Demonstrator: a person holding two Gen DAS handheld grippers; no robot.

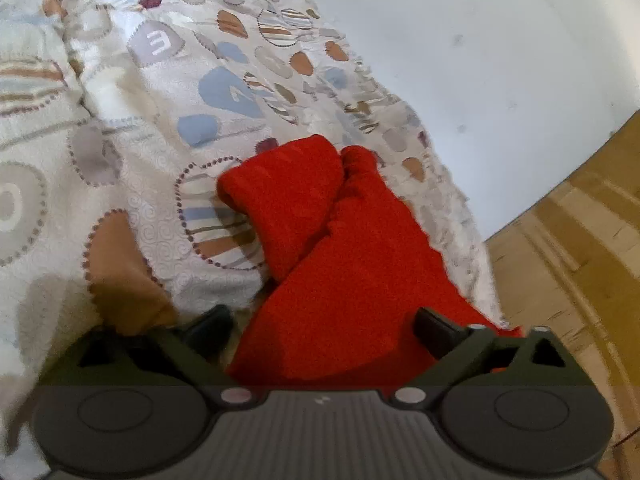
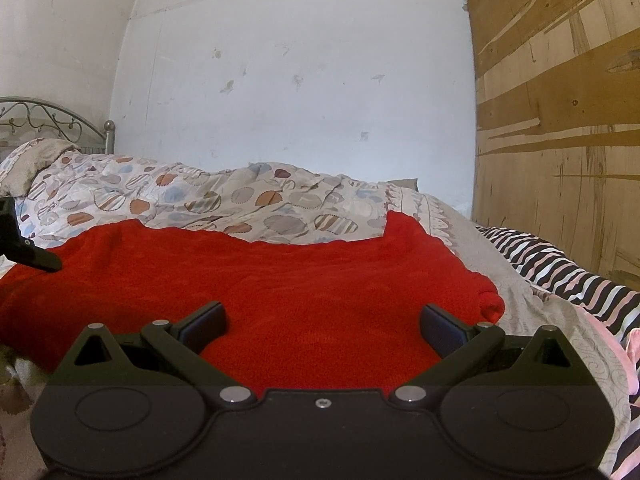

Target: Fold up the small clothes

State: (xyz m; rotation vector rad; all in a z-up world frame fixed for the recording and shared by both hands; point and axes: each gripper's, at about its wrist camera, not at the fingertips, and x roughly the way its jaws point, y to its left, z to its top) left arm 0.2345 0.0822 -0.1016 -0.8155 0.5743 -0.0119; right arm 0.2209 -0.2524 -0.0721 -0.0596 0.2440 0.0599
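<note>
Left wrist view: left tongs (image 1: 322,326) spread wide, gripping nothing, over a bunched end of the red garment (image 1: 340,248) near the bed's edge; cloth could slide toward the floor (image 1: 568,240). Right wrist view: right tongs (image 2: 322,320) equally wide over the garment (image 2: 256,280), spread on the quilt (image 2: 224,200); its rumpled surface may skew folds. White wall (image 2: 300,60), wooden panel (image 2: 560,120) behind.

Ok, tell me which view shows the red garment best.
Right wrist: the red garment lies spread across the bed, most of its outline visible. The left wrist view shows only one narrow bunched end running between the open left gripper fingers.
</note>
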